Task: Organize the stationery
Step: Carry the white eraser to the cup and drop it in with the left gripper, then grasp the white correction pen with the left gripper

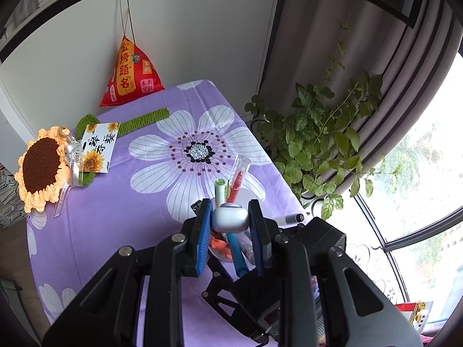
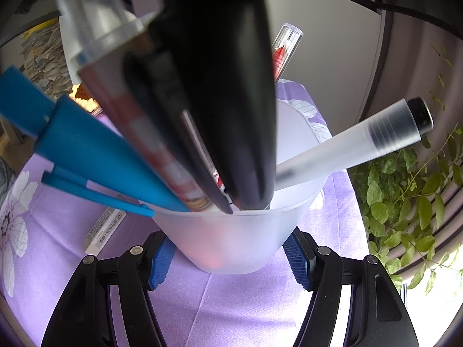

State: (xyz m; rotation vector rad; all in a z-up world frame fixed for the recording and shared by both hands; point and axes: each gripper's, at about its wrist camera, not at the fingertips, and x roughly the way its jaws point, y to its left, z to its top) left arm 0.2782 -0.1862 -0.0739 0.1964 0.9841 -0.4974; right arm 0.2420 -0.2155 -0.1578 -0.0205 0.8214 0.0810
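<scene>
My left gripper (image 1: 230, 219) is shut on a small white and grey correction-tape-like object (image 1: 230, 219), held above a frosted pen cup. The cup holds a blue pen (image 1: 237, 254), a green-capped pen (image 1: 220, 190) and a red pen (image 1: 235, 186). In the right wrist view my right gripper (image 2: 228, 256) has its blue pads on both sides of the frosted cup (image 2: 234, 240), gripping it. The cup holds a blue pen (image 2: 95, 162), a black pen (image 2: 220, 92), a frosted pen with black cap (image 2: 361, 141) and a red pen (image 2: 282, 55). An eraser (image 2: 105, 227) lies on the cloth left of the cup.
The table has a purple flowered cloth (image 1: 139, 202). A crochet sunflower with a card (image 1: 43, 167) lies at the left, a red pyramid pouch (image 1: 128, 75) at the back. A leafy plant (image 1: 318, 144), curtain and window stand to the right of the table edge.
</scene>
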